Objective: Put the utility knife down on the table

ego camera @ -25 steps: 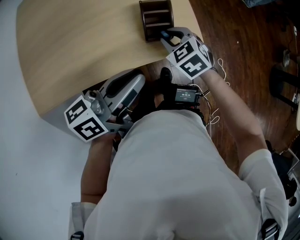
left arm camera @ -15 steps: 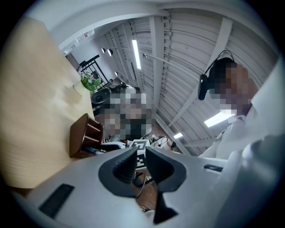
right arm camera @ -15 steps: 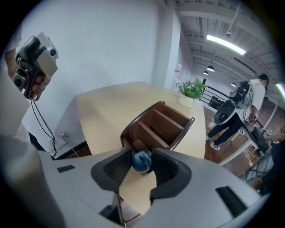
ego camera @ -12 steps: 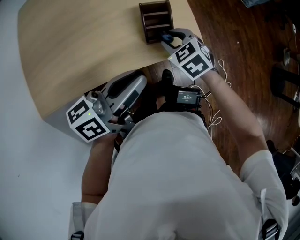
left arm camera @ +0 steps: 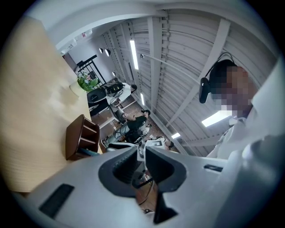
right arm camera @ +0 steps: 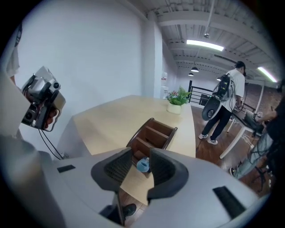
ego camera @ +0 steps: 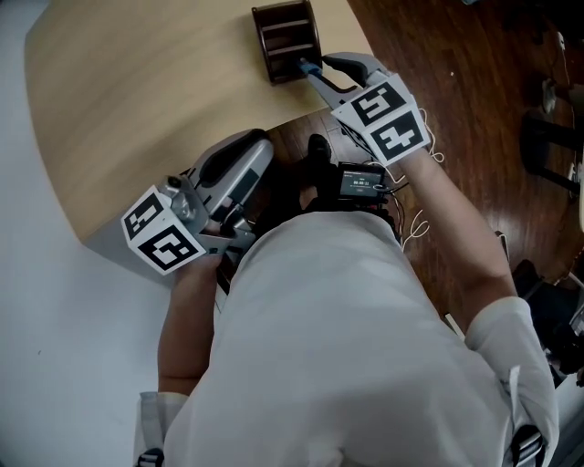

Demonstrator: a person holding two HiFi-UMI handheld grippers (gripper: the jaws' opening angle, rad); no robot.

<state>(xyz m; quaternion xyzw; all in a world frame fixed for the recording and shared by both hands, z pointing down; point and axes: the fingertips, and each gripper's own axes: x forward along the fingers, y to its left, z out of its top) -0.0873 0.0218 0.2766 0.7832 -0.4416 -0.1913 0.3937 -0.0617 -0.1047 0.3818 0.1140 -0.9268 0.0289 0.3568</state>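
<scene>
"Where's the utility knife (right arm camera: pixel 142 165)?"

"Only its blue end shows, in the brown organizer (ego camera: pixel 285 32) on the table (ego camera: pixel 137 91), upper middle. It sits in line with the right gripper (right arm camera: pixel 141 155), whose jaws are released, pads clear of it."

"And the left gripper (left arm camera: pixel 141 153)?"

"Slightly parted, empty."

Shows a pale, light-wood surface (ego camera: pixel 137 109) with a rounded near edge, set over a dark brown plank floor (ego camera: pixel 474 82). Bears a dark brown wooden desk organiser (ego camera: pixel 286 27) with open compartments, standing close to the right-hand edge in the head view. Has a small light-blue object (right arm camera: pixel 142 165) at the organiser's near end; cannot tell whether inside a compartment or on the wood itself. Carries, well apart at the far end, a white pot with a green leafy plant (right arm camera: pixel 177 103).
</scene>
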